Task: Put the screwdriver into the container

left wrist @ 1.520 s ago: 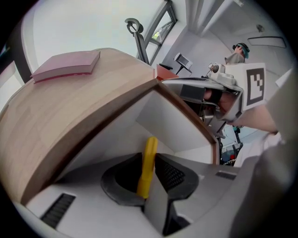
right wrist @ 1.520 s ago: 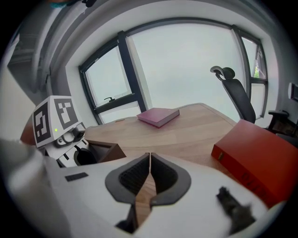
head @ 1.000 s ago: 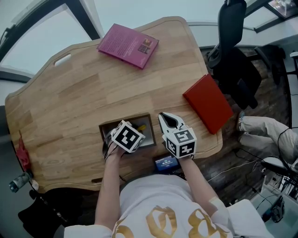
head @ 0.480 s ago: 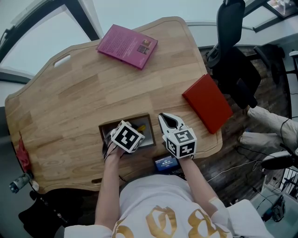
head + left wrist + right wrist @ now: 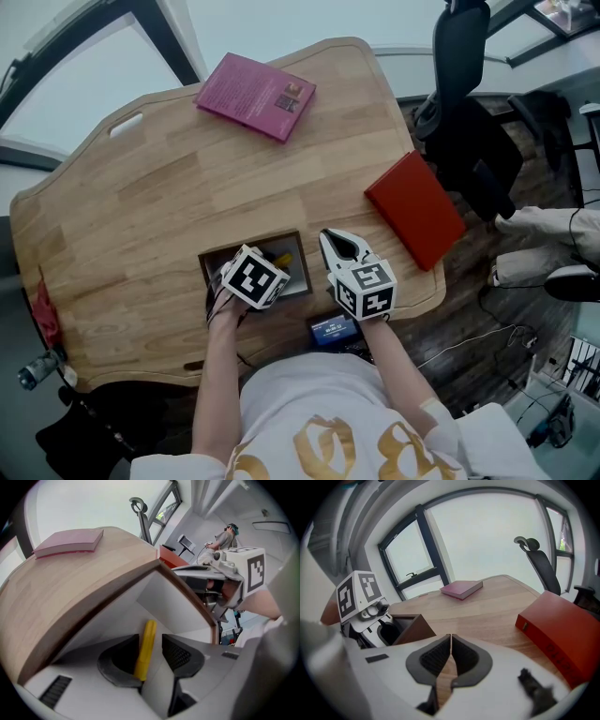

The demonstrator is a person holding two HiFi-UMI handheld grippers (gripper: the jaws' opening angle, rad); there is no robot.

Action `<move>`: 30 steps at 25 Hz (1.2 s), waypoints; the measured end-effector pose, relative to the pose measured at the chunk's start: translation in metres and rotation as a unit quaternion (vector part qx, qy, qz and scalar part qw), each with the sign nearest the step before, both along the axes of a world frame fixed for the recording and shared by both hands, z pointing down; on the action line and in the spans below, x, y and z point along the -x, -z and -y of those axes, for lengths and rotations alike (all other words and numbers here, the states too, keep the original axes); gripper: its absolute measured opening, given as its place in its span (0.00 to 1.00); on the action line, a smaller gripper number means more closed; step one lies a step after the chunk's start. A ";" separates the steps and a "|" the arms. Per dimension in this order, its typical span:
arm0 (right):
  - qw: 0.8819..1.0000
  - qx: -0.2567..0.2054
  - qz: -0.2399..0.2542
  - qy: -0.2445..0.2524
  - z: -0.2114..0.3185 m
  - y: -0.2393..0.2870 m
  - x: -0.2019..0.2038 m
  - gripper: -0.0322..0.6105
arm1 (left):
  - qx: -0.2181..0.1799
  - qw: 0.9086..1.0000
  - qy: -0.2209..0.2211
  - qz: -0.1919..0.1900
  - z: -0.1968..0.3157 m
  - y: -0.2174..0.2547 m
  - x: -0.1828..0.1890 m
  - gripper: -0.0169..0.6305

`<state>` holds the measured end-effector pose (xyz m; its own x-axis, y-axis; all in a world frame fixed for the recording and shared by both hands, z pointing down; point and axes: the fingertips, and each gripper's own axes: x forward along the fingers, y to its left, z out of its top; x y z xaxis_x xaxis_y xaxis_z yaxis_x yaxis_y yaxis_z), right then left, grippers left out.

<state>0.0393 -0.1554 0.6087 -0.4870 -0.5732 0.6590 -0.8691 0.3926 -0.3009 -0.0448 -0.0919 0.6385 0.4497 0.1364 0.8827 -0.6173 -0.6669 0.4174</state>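
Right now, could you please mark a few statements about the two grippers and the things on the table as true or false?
1. The yellow screwdriver stands between the jaws of the left gripper, inside the container. True; the jaws are opening, with a gap at one pad.
2. The right gripper holds a tool. False: its jaws are shut together on nothing, and it sits beside the container.
3. The pink book lies at the far side of the table. True.
4. The red book lies inside the container. False: it lies on the table near the right edge, apart from the container.
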 end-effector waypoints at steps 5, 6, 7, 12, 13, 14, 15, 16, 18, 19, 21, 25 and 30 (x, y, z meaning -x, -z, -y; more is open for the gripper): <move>1.000 -0.002 0.002 0.000 -0.001 0.001 0.002 0.10 | -0.002 1.000 0.009 -0.001 0.000 0.002 0.005 0.30; 1.000 -0.002 0.002 0.001 -0.002 0.002 0.002 0.10 | -0.004 1.000 0.009 0.000 0.000 0.002 0.005 0.30; 1.000 -0.003 0.002 0.001 -0.002 0.002 0.002 0.10 | -0.006 1.000 0.010 0.000 0.001 0.002 0.006 0.30; 1.000 -0.004 0.002 -0.001 -0.002 0.003 0.000 0.10 | -0.014 1.000 0.015 -0.004 0.003 0.007 0.006 0.30; 1.000 -0.005 0.002 -0.002 -0.002 0.003 0.000 0.10 | -0.016 1.000 0.016 -0.006 0.003 0.009 0.006 0.30; 1.000 -0.006 0.002 -0.002 -0.003 0.004 0.000 0.10 | -0.018 1.000 0.018 -0.008 0.003 0.010 0.006 0.30; 1.000 -0.007 0.002 -0.002 -0.003 0.005 0.000 0.10 | -0.020 1.000 0.019 -0.012 0.002 0.011 0.006 0.30; 1.000 -0.008 0.002 -0.003 -0.003 0.006 0.000 0.10 | -0.022 0.999 0.021 -0.014 0.002 0.011 0.005 0.30; 1.000 -0.010 0.002 -0.003 -0.003 0.008 0.000 0.10 | -0.028 0.999 0.024 -0.016 0.002 0.013 0.006 0.30; 1.000 -0.011 0.003 -0.003 -0.004 0.009 0.000 0.10 | -0.033 0.999 0.027 -0.015 0.003 0.015 0.006 0.30; 1.000 -0.013 0.004 -0.002 -0.005 0.010 0.002 0.10 | -0.042 0.998 0.034 -0.014 0.005 0.017 0.008 0.28; 1.000 -0.016 0.003 -0.003 -0.007 0.013 0.003 0.10 | -0.063 0.996 0.059 -0.018 0.014 0.025 0.012 0.14; 1.000 -0.021 0.002 -0.007 -0.009 0.016 0.000 0.10 | -0.079 0.992 0.092 -0.029 0.024 0.034 0.017 0.05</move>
<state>0.0388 -0.1465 0.5926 -0.4815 -0.6066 0.6326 -0.8733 0.3934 -0.2875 -0.0614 -0.1159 0.6048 0.5048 -0.0908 0.8585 -0.7125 -0.6053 0.3549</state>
